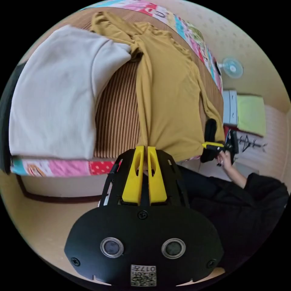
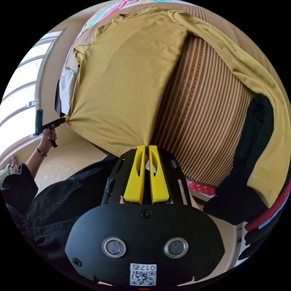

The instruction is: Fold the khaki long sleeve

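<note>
The khaki long sleeve lies spread on a brown striped mat, its hem pulled toward the person. My left gripper is shut on one hem corner, and the cloth runs taut up from the yellow jaws. In the right gripper view the same shirt fans out from my right gripper, which is shut on the other hem corner. The right gripper also appears in the left gripper view, held by a hand. The left gripper appears far left in the right gripper view. One sleeve trails off to the right.
A folded cream garment lies beside the shirt on the mat. A dark garment rests by the trailing sleeve. A colourful quilt edge borders the mat. A small fan and a white drawer unit stand on the floor.
</note>
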Demonstrator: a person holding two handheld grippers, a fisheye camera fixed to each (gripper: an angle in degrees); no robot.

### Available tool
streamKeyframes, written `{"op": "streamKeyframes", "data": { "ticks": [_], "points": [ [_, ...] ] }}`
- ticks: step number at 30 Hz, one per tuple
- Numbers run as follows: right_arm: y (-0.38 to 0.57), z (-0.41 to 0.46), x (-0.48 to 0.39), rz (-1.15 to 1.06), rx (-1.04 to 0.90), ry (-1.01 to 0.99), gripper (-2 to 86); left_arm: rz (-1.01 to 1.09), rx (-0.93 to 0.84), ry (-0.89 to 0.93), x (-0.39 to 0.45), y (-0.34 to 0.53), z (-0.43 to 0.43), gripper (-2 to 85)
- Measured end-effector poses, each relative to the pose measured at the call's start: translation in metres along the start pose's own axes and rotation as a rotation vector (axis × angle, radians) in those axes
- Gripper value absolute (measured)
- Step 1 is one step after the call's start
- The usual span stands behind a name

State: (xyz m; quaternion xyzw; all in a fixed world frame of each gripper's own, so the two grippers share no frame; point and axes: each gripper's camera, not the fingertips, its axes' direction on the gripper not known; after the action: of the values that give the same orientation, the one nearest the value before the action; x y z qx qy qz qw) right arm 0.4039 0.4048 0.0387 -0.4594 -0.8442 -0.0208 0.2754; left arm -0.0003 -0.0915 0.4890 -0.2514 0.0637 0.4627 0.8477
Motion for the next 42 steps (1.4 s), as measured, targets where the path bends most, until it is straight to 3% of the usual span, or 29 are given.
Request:
{"op": "streamKeyframes", "data": {
  "ticks": [4,7,12,17,25,28,30,33,42],
  "points": [
    [0.024,0.024,0.028,0.137,-0.006,-0.079,2.5,-0.404,0.138,0.133,-0.019,0.069,0.031,2.6],
    [0.032,0.032,0.04,0.234,0.0,-0.167,2.2,-0.498,0.218,0.203,-0.009,0.086,0.037,4.6],
    [0.04,0.008,0.024,0.254,0.076,-0.233,1.3,-0.27,0.265,0.044,0.023,0.042,-0.029,6.2],
    [0.058,-0.004,0.009,0.287,0.146,-0.29,0.6,0.019,0.234,0.056,0.038,-0.042,-0.093,6.6],
    [0.093,0.009,-0.027,0.419,0.216,-0.343,0.5,0.318,0.06,-0.305,0.083,-0.132,-0.038,9.7],
    [0.107,0.017,-0.046,0.468,0.232,-0.365,0.4,0.366,0.07,-0.477,0.094,-0.139,-0.01,11.0],
    [0.112,0.025,-0.059,0.485,0.227,-0.389,0.4,0.384,0.123,-0.483,0.098,-0.138,-0.002,11.1],
    [0.116,0.034,-0.073,0.517,0.223,-0.394,0.4,0.38,0.036,-0.464,0.093,-0.143,0.027,10.5],
    [0.099,0.036,-0.109,0.496,0.24,-0.423,0.4,0.462,0.027,-0.57,0.1,-0.097,0.036,7.0]
  ]
}}
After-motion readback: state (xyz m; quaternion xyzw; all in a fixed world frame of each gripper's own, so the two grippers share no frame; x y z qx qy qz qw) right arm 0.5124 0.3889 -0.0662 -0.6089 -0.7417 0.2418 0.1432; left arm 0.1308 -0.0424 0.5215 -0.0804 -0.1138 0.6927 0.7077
